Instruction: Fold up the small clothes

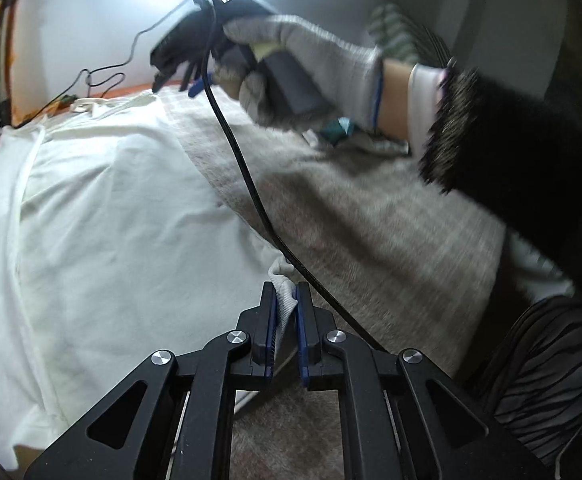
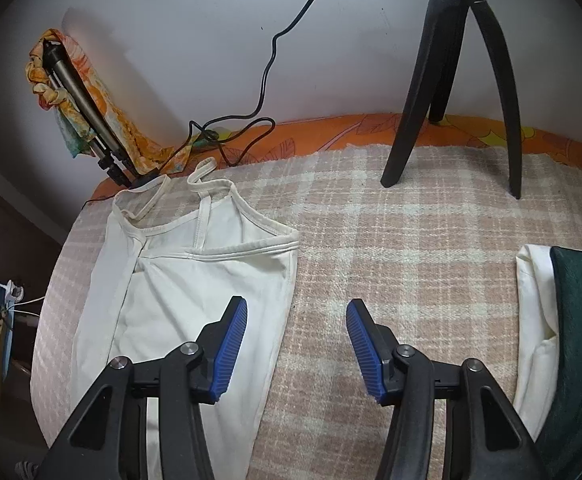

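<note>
The left gripper (image 1: 287, 300) is closed on a corner of the white top (image 1: 103, 208), the cloth bunched between its blue pads (image 1: 299, 320). The rest of the top spreads ahead and to its left over the checked blanket (image 1: 371, 216). That pinch looks meant to anchor or lift the hem corner for a fold.

The right gripper (image 2: 295, 344) hangs above the blanket (image 2: 411, 220) with its jaws wide and nothing between them. The top (image 2: 195, 292) lies flat under its left finger and ahead of it, straps pointing away toward the wall. Open and just beside the near edge, it seems poised to take a second grip there.

To its right lies a folded pile (image 2: 539, 320), white under dark green, probably finished pieces set aside. A tripod (image 2: 451, 80) stands far ahead. In the left view a black cable (image 1: 251, 184) runs from the right gripper across the blanket and could snag the cloth.
</note>
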The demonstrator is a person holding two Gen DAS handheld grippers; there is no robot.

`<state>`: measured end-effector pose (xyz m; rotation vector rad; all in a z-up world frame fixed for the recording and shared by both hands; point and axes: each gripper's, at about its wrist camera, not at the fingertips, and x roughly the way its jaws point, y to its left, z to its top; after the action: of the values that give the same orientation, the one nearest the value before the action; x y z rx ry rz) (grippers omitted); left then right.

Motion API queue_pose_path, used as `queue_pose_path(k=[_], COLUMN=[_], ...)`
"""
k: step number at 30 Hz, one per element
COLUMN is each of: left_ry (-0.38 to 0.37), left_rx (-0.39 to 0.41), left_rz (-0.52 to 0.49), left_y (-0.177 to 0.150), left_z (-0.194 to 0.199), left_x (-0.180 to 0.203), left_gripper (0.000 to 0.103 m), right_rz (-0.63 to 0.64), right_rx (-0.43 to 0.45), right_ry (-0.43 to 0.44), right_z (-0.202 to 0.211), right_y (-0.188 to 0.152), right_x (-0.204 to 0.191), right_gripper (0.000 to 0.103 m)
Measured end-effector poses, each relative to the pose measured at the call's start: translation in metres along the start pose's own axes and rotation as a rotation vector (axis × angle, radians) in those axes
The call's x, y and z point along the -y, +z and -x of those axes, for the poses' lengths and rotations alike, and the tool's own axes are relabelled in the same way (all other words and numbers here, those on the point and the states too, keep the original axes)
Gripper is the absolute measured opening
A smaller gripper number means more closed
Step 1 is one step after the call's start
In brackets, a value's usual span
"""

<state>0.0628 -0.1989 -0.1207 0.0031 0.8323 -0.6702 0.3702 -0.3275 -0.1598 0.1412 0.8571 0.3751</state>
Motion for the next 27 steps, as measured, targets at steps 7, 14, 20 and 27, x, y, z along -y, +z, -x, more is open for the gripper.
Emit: queue_pose_path(k=[7, 14, 20, 27], left_ry=[-0.007, -0.005, -0.019, -0.017], left_rx=[0.052, 0.086, 0.115, 0.171], left_rz=[0.097, 0.171, 0.244, 0.32], left_y=[-0.003, -0.012, -0.021, -0.029], left_z=[0.014, 0.018, 0.024, 0.042], left_x=[-0.013, -0.022, -0.033, -0.046], left_gripper=[0.007, 0.007, 0.006, 0.006], right_rz=[0.006, -0.002, -0.007, 0.06], right_rx=[-0.023, -0.035, -0.033, -0.006], right_ry=[-0.003, -0.024, -0.064, -0.146], right_z=[-0.024, -0.035, -0.033, -0.015], right_y=[0.007, 0.014, 0.017, 0.032], right_x=[-0.008, -0.016, -0.023, -0.059], right_gripper=[0.055, 0.03, 0.001, 0.0])
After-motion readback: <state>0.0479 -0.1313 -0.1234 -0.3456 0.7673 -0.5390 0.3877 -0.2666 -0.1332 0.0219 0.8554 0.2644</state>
